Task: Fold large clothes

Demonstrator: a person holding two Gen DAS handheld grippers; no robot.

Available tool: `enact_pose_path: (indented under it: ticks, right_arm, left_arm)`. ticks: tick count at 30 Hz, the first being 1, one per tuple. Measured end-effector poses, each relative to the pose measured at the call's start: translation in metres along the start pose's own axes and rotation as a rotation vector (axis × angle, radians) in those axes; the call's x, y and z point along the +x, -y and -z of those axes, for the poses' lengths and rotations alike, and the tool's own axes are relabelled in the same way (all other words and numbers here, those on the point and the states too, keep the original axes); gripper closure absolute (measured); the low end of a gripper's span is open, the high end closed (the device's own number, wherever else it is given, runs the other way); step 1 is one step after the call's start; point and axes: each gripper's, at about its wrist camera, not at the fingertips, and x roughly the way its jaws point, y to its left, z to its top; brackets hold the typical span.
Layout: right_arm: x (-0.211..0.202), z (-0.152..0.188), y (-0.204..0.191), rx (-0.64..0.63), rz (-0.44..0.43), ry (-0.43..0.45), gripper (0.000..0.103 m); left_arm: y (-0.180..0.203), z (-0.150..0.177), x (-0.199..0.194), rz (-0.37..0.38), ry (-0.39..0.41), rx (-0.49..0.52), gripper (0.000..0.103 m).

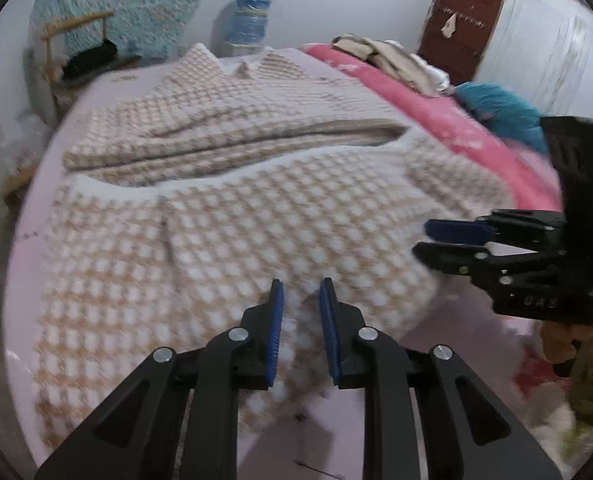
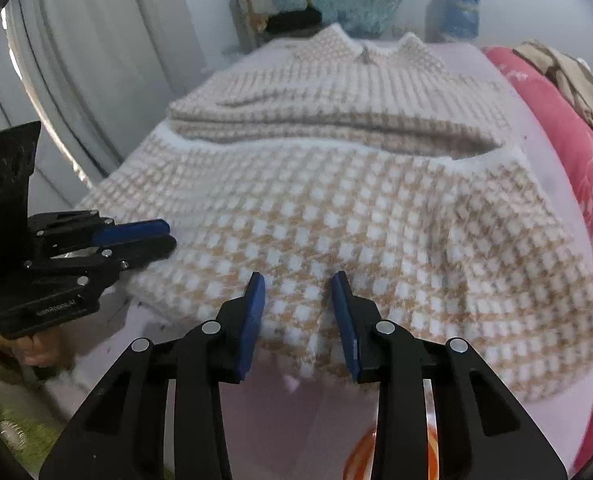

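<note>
Lying spread across the lilac bed (image 1: 36,248), the checked beige-and-white garment (image 1: 232,216) is showing its sleeves folded across its middle. Both the left gripper (image 1: 301,292) and the right gripper (image 2: 298,285) are hovering at its near hem, fingers slightly spread, pinching nothing.

Left gripper (image 1: 301,286): we hold it angled downward, blue pads parted by a narrow gap, nothing clamped between them. Right gripper (image 2: 298,278): we hold it at the same downward slant, jaws apart somewhat wider, nothing pinched. Each shows side-on in the other's view, our hand (image 2: 36,350) beneath.
</note>
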Motion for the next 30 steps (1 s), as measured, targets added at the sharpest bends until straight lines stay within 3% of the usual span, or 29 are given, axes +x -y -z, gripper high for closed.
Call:
enact_pose_path:
  ticks: [5,8,11,14,17,20,24,26,30]
  right_arm:
    - [-0.006,-0.003,-0.003,-0.012,0.045,-0.002,0.072]
    - [-0.027,-0.002,-0.012,-0.027,0.042,0.041,0.078]
    - [-0.039,0.003,-0.019,-0.055,-0.007,0.077,0.078]
    - [-0.011,0.009,-0.023,-0.07,0.012,-0.001,0.078]
    - [0.0,0.01,-0.023,-0.083,0.031,0.025,0.078]
    - [-0.005,0.005,-0.022,-0.057,0.036,0.003,0.078]
    - [-0.024,0.008,-0.024,-0.061,0.026,0.043,0.078]
    - [-0.011,0.012,-0.02,-0.05,0.045,0.008,0.078]
    - [-0.009,0.009,-0.02,-0.038,0.051,0.02,0.078]
  left_arm:
    - [0.0,-0.008,-0.002,-0.006,0.011,0.001,0.084]
    - [0.008,-0.008,-0.024,0.094,0.06,0.043,0.084]
    - [0.018,0.001,-0.028,0.178,0.051,0.085,0.084]
    - [0.024,0.008,-0.009,0.116,0.003,0.106,0.083]
    - [0.023,0.007,0.001,0.09,0.013,0.098,0.082]
    - [0.025,0.002,-0.002,0.088,0.011,0.093,0.083]
    - [0.027,0.002,-0.015,0.121,0.04,0.113,0.083]
    - [0.025,0.005,-0.002,0.095,0.01,0.102,0.082]
    - [0.023,0.001,-0.002,0.105,0.006,0.066,0.082]
